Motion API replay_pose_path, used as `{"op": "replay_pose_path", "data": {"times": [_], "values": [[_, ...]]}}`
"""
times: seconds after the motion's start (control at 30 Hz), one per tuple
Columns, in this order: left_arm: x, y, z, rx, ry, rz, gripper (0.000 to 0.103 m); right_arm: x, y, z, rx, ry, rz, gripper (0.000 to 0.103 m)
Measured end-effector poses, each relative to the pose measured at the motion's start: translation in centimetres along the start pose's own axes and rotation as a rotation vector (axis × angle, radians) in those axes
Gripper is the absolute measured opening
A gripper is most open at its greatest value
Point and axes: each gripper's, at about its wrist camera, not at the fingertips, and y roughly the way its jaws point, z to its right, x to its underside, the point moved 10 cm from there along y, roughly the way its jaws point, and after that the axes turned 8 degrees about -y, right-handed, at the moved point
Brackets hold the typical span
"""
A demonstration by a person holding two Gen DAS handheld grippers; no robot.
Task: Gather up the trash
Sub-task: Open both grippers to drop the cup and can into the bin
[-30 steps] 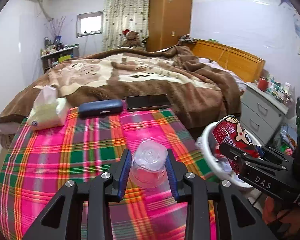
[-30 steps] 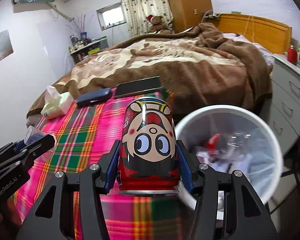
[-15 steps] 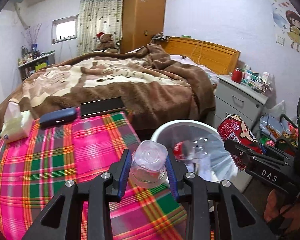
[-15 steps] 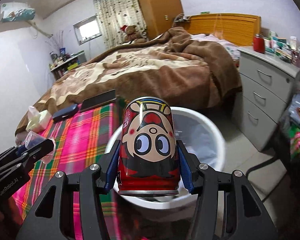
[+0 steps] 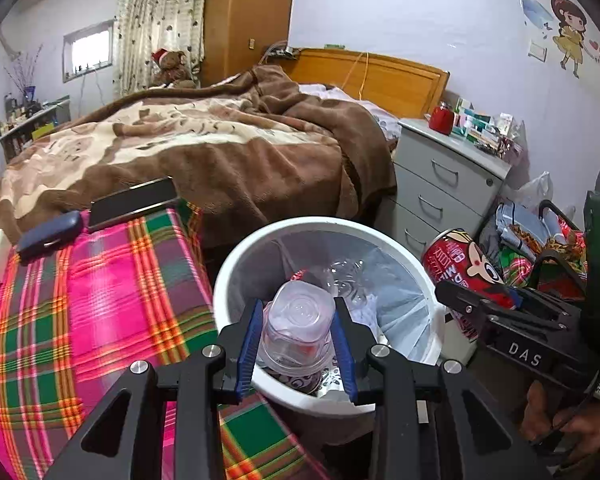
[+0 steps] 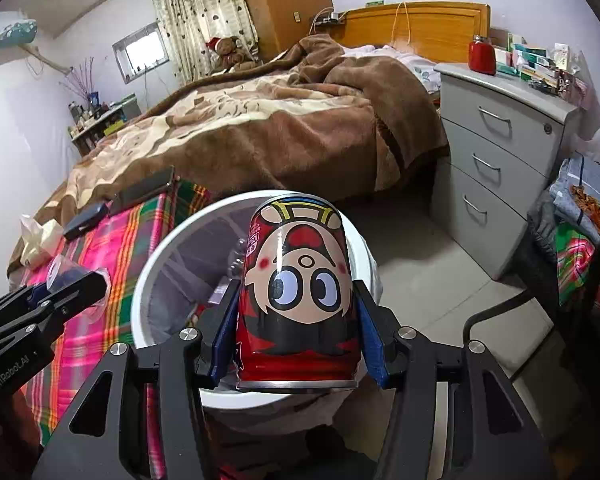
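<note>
My left gripper [image 5: 298, 344] is shut on a clear plastic cup [image 5: 298, 330], bottom toward the camera, held over the near side of a white trash bin [image 5: 236, 268]. The bin has a clear liner and holds a crushed bottle and other litter. My right gripper [image 6: 298, 332] is shut on a red drink can with a cartoon face [image 6: 298, 288], held above the same white trash bin [image 6: 148, 276] at its right side. In the left wrist view the can [image 5: 466, 268] and right gripper [image 5: 480, 300] sit beyond the bin's right rim. The left gripper [image 6: 66, 290] shows at the right wrist view's left edge.
A table with a pink plaid cloth [image 5: 80, 300] stands left of the bin, bearing a dark case [image 5: 50, 232], a black flat device [image 5: 134, 200] and a tissue pack [image 6: 36, 236]. Behind is a bed with a brown blanket [image 5: 220, 148]. Grey drawers [image 6: 496, 160] and a cluttered chair [image 6: 580, 248] stand right.
Both grippers have swung right, off the plaid table and over the white bin, each keeping its grip. The bin now fills the middle of both views.
</note>
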Motion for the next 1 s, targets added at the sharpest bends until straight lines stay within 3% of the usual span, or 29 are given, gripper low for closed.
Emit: {"op": "replay_pose_path", "data": {"times": [0.23,0.33,0.37,0.5,1.0], "values": [[-0.6,2.3,0.7,-0.002,0.003,-0.012,0.037,-0.1,1.8,0.4,-0.011,0.002,-0.050,0.054],[-0.9,2.3,0.7,-0.002,-0.001,0.000,0.062,-0.2,2.2,0.3,-0.003,-0.024,-0.056,0.054],[-0.9,2.4,0.6,-0.002,-0.005,-0.002,0.065,-0.2,2.2,0.5,0.003,-0.027,-0.049,0.055],[-1.0,2.3,0.1,-0.015,-0.015,0.000,0.065,-0.5,1.6,0.5,-0.013,-0.023,-0.027,0.064],[0.6,-1.7,-1.1,-0.064,-0.047,0.033,0.065,0.1,-1.3,-1.1,-0.008,-0.029,0.024,0.064]]}}
